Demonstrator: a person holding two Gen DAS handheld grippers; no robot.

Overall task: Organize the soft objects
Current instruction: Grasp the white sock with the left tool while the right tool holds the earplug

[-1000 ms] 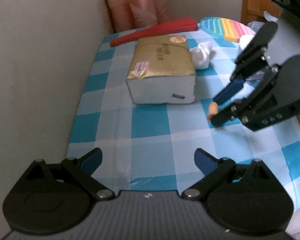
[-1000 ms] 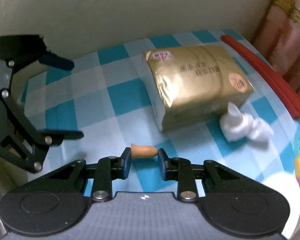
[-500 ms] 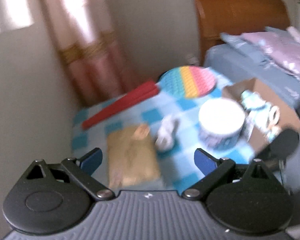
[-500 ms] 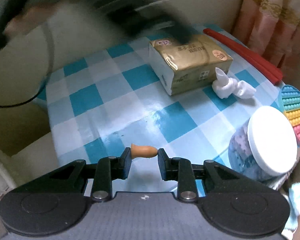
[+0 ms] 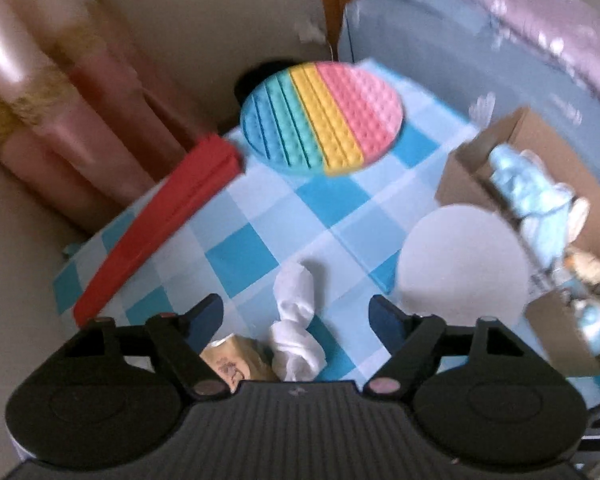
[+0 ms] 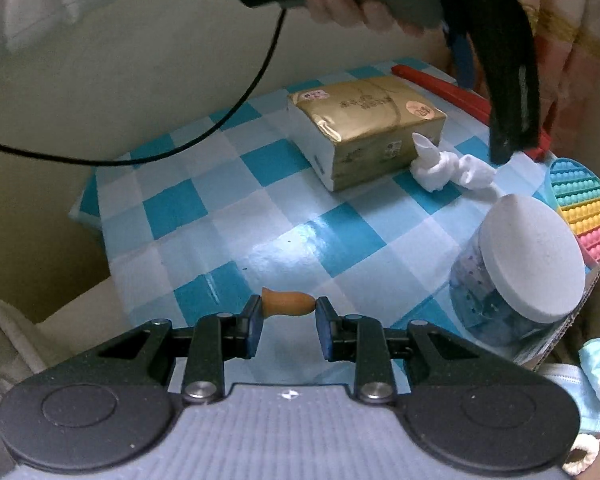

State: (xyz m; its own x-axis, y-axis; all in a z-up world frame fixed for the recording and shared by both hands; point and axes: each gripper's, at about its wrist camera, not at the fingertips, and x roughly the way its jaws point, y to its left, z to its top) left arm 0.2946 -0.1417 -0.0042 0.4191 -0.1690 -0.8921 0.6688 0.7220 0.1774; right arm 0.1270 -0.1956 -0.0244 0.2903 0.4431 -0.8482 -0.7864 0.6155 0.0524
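My right gripper (image 6: 288,311) is shut on a small orange earplug (image 6: 287,305), held above the checked tablecloth (image 6: 260,216). A knotted white cloth (image 5: 296,320) lies on the cloth beside the gold tissue pack (image 6: 364,128). In the left wrist view my left gripper (image 5: 298,314) hovers over that white cloth (image 6: 448,168), its jaws closing, the pads apart from it on both sides. The left gripper (image 6: 500,80) also shows from outside in the right wrist view, above the white cloth.
A white-lidded jar (image 6: 528,264) stands near the table's right side. Behind it a cardboard box (image 5: 548,184) holds light blue soft items. A rainbow bubble mat (image 5: 320,116) and a red strip (image 5: 156,228) lie at the far edge. Wall and curtain border the table.
The left gripper swung from the table's near side over to the white cloth and narrowed its jaws. The right gripper lifted back with the earplug still held.
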